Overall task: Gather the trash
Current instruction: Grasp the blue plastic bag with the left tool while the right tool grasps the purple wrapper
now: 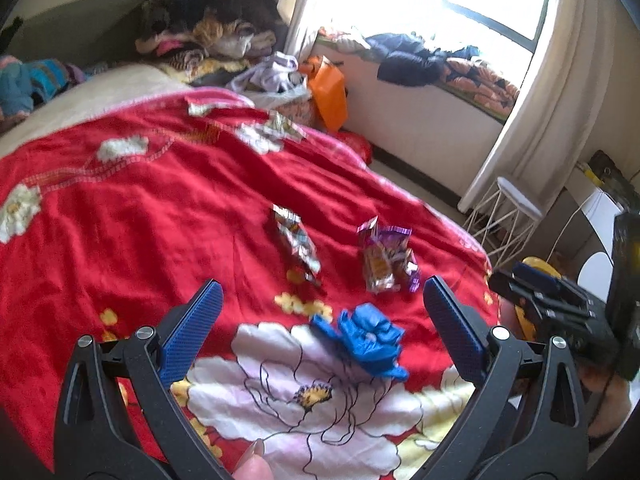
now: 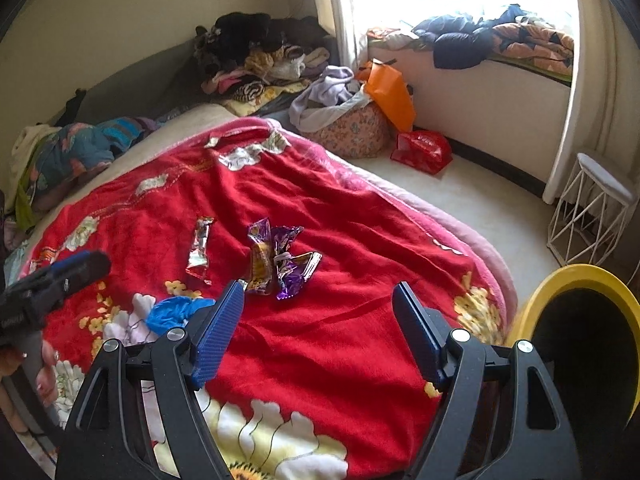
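Left tool [image 1: 322,300]: jaws spread wide, holding nothing, poised over the near part of the bed. Blue glove [image 1: 366,340]: crumpled, thin and soft-looking, lying on the red flowered blanket [image 1: 140,220] directly ahead of the left tool and framed between its two fingers; long axis runs roughly left to right across the gap; nearest piece of trash to this tool, so judged the likely first pick. Silver wrapper [image 1: 298,244]: flattened, shiny, long axis pointing near to far, lying farther off and left of centre. Purple wrappers [image 1: 386,260]: a crinkled cluster with orange print, just right of the silver one, apart from the glove. Right tool [image 2: 318,294]: jaws likewise wide, holding nothing; the purple wrappers [image 2: 280,264] lie just beyond its left finger, so this tool is the nearer for them. Yellow bin [image 2: 580,280]: rim visible at near right, beside the bed's edge.
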{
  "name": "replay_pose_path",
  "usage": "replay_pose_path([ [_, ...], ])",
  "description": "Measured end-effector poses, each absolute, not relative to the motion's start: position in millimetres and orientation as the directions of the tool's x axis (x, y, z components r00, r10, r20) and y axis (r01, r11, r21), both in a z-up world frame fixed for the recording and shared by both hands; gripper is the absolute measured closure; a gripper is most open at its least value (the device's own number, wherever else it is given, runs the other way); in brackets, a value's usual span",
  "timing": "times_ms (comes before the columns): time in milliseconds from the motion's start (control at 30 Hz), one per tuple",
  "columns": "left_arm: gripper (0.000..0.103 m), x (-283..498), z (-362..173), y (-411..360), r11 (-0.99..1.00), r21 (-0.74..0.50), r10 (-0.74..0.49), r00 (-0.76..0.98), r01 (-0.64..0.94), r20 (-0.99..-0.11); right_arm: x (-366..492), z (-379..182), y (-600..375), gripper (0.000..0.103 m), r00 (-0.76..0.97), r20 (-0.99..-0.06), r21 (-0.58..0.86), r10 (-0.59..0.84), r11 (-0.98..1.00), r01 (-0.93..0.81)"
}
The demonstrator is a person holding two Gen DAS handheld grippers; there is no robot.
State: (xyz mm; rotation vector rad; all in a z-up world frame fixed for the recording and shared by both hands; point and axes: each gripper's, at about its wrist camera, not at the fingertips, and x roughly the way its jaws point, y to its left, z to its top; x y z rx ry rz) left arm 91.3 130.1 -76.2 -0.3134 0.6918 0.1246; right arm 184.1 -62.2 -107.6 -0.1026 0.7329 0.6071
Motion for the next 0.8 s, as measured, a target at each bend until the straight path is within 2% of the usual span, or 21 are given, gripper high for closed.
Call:
replay_pose_path([
  [300, 0.012, 99, -105, 123, 0.945, -0.271, -0.064, 0.709, -0.182, -0.702, 221, -139, -36, 0.03, 0.515, -0.718, 0.132, 0.468, 0.818, -0.56],
  [600, 0.027, 106, -123, 111, 0.945, -0.294, -0.127, 0.667, -0.144, -0.734, 249, -160, -16, 0.042, 0.449, -0.757, 0.193, 0.475, 0.818, -0.542],
  [733, 0.031, 109, -129, 105, 0.947, -0.295, -0.142, 0.654, -0.13, -0.743, 257, -167, -10, 0.051, 0.415, -0.767, 0.233, 0.489, 0.816, -0.529],
  [800, 0.038, 110, -132, 105, 0.945, -0.302, -0.149, 0.65, -0.129, -0.745, 258, -173, -9, 0.057, 0.402, -0.777, 0.241, 0.484, 0.819, -0.521],
])
